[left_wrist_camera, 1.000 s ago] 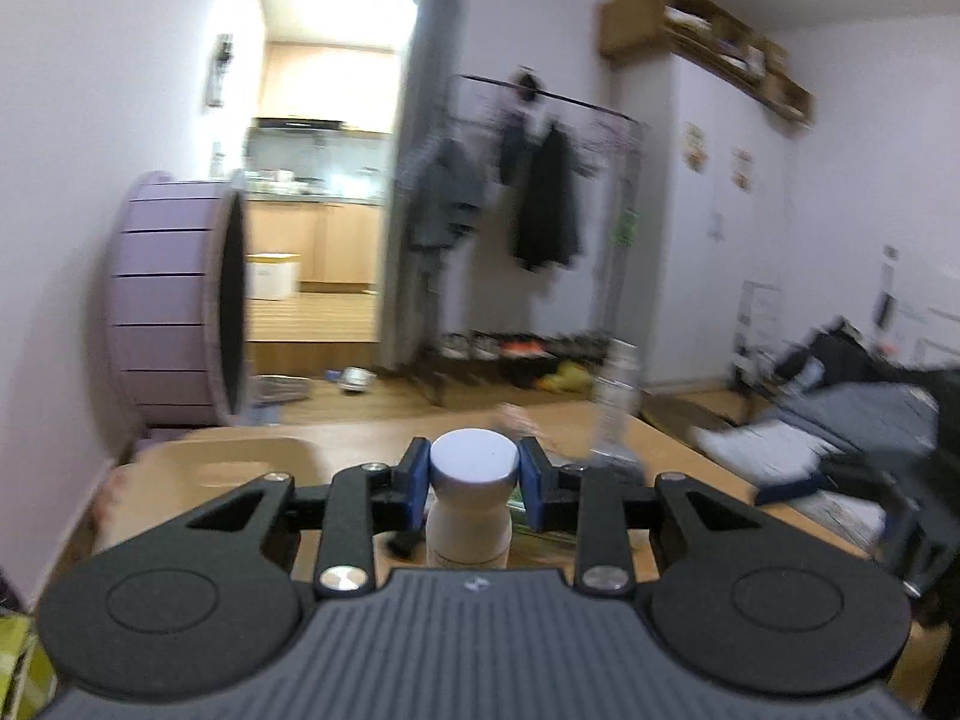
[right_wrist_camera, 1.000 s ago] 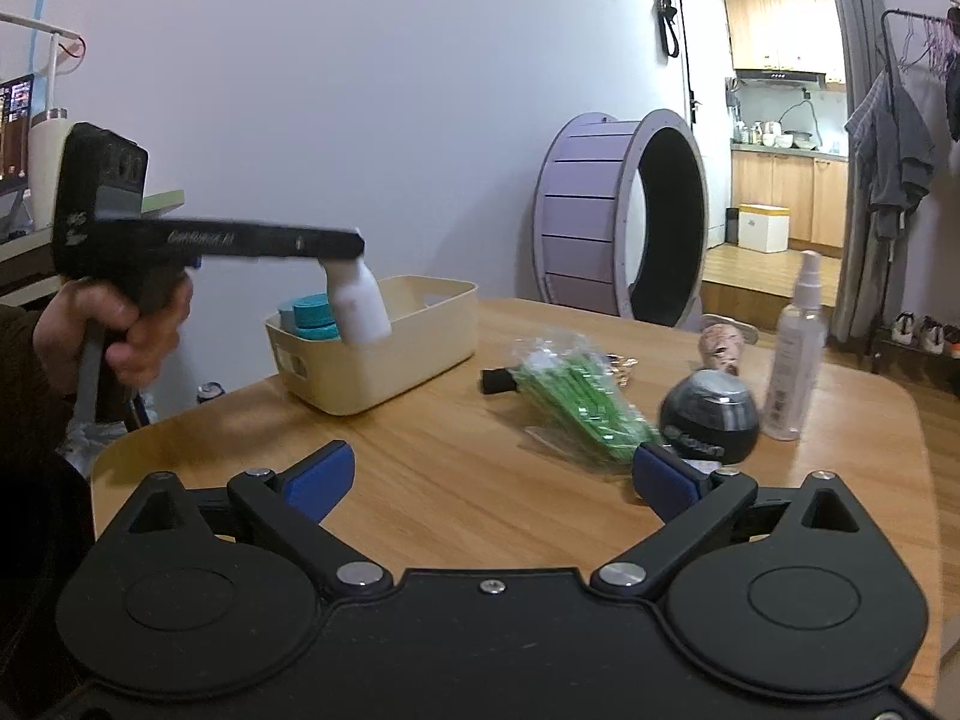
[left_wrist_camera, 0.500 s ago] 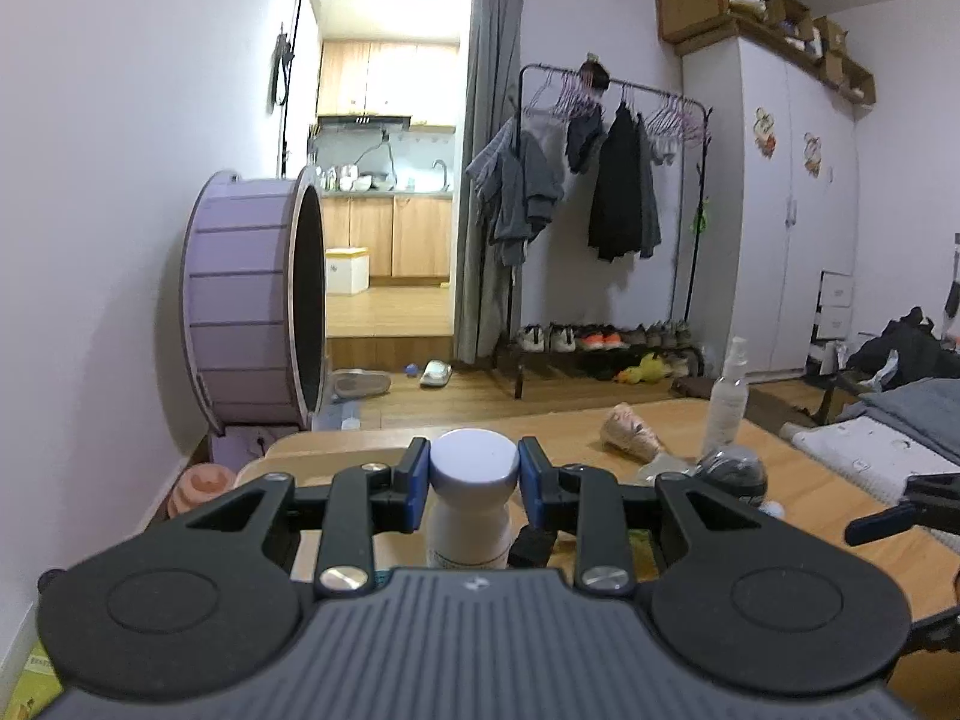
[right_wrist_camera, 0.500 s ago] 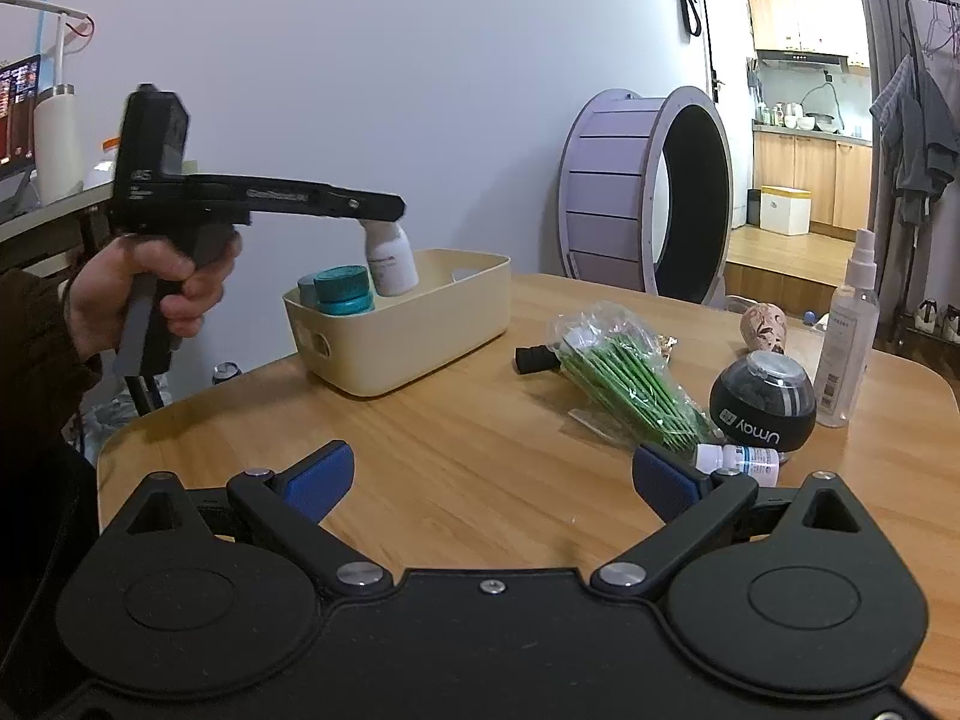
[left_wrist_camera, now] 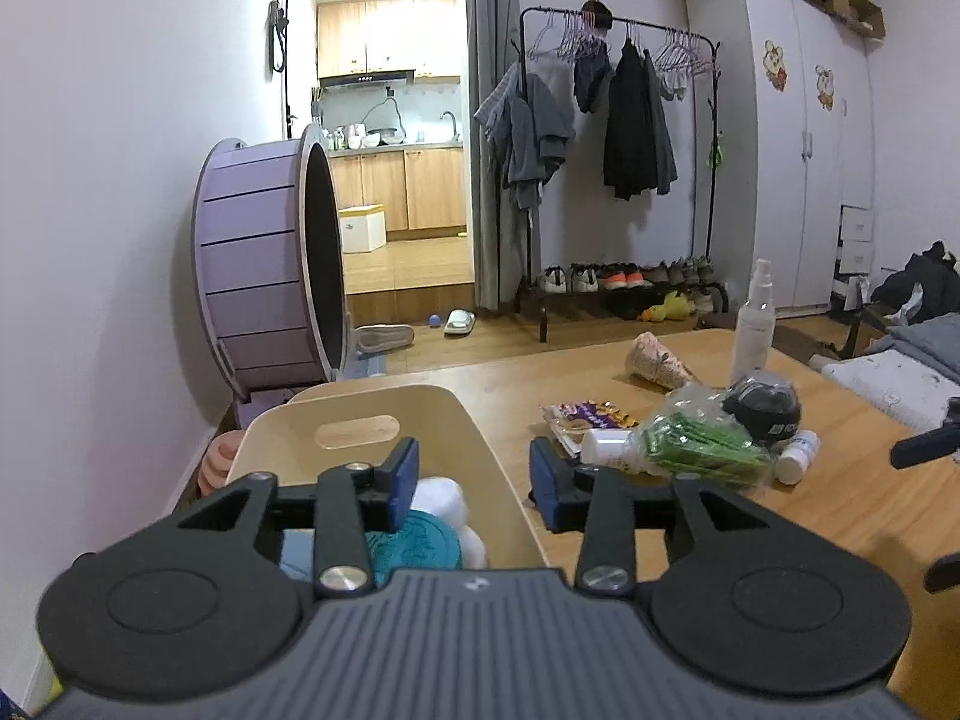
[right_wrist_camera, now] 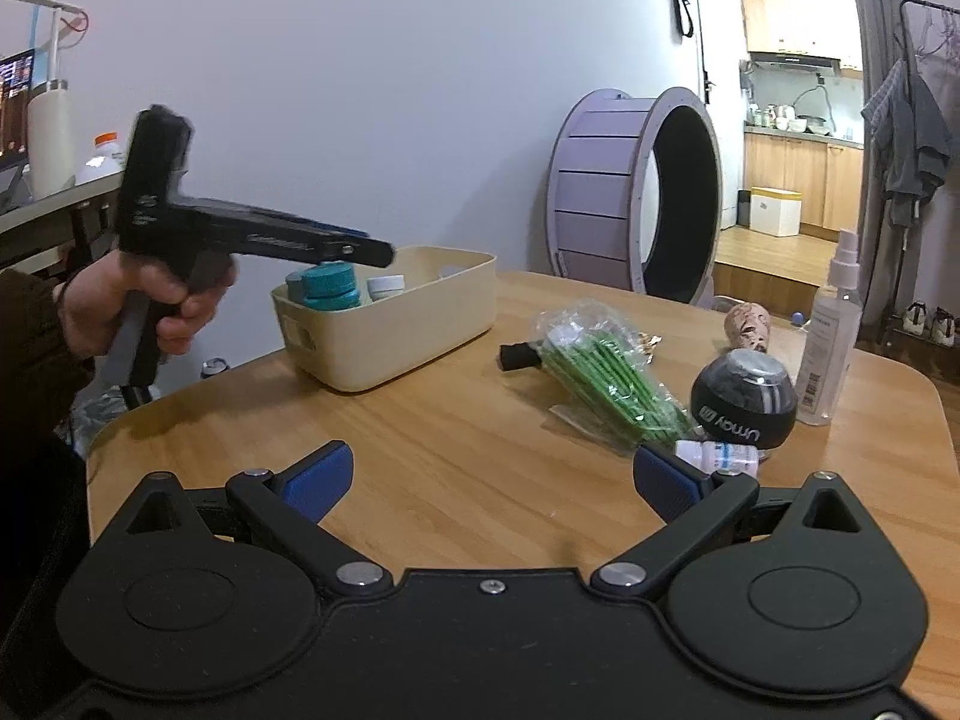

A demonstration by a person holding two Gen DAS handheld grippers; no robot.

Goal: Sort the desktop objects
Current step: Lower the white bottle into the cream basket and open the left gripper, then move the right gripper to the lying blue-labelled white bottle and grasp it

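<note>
Presently, the wooden table (right_wrist_camera: 456, 456) carries a cream bin (right_wrist_camera: 396, 330) near its far left corner, and the remaining loose items lie grouped well to the right of it. The left gripper (left_wrist_camera: 474, 480) hangs above the bin's near end, jaws apart and holding nothing; the person's hand (right_wrist_camera: 144, 306) grips its handle. Inside the bin sit a teal-capped jar (right_wrist_camera: 329, 287) and a white-capped bottle (right_wrist_camera: 386, 284), the bottle just beside the jar. The right gripper (right_wrist_camera: 489, 477) hovers low over bare tabletop, jaws spread wide and empty. On the table: a clear spray bottle (right_wrist_camera: 831, 354), upright; a black ball (right_wrist_camera: 744, 405) touching a bag of green sticks (right_wrist_camera: 612, 378); a small white dropper bottle (right_wrist_camera: 717, 455) lying on its side against the ball's base.
</note>
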